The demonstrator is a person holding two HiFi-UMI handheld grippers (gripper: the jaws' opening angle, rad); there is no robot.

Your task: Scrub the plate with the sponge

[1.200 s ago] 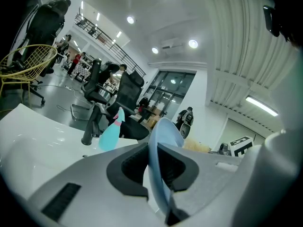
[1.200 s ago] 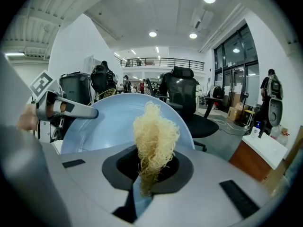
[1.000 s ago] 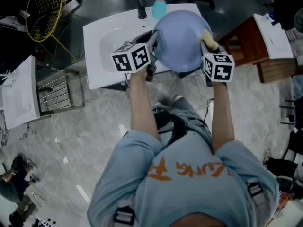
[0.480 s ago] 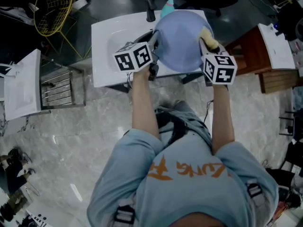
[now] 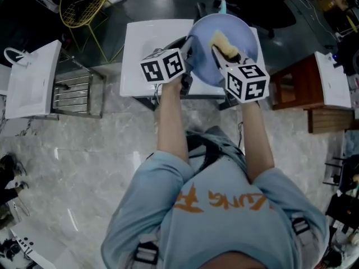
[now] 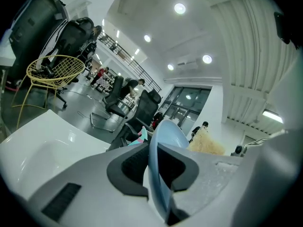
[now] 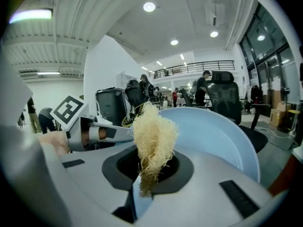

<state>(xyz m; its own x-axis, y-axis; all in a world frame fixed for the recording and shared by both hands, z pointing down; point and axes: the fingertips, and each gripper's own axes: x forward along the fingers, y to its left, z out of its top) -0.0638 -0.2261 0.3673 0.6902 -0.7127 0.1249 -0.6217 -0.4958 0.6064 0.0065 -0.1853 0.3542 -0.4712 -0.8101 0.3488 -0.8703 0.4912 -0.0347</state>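
L gripper (image 6: 158, 171): jaws narrow, pinched on rim of blue plate (image 5: 244, 35), which is held edge-on over white sink (image 5: 137, 49).
R gripper (image 7: 149, 171): jaws clamped on base of yellow fibrous sponge (image 7: 154, 134); sponge tip at plate face, contact unclear.
Risk 1: thin rim grip. A sideways scrub push prob twists plate out, and it drops into sink.
Risk 2: sponge held by small tuft. A hard press may pull it free, or jaw tips scrape plate.

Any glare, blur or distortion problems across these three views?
Head view: dim with dark corners, but the plate and sponge read crisp. Left gripper view: heavy fisheye, ceiling lights blown out. Right gripper view: same fisheye, black vignette, sponge fibres sharp in the right tool.
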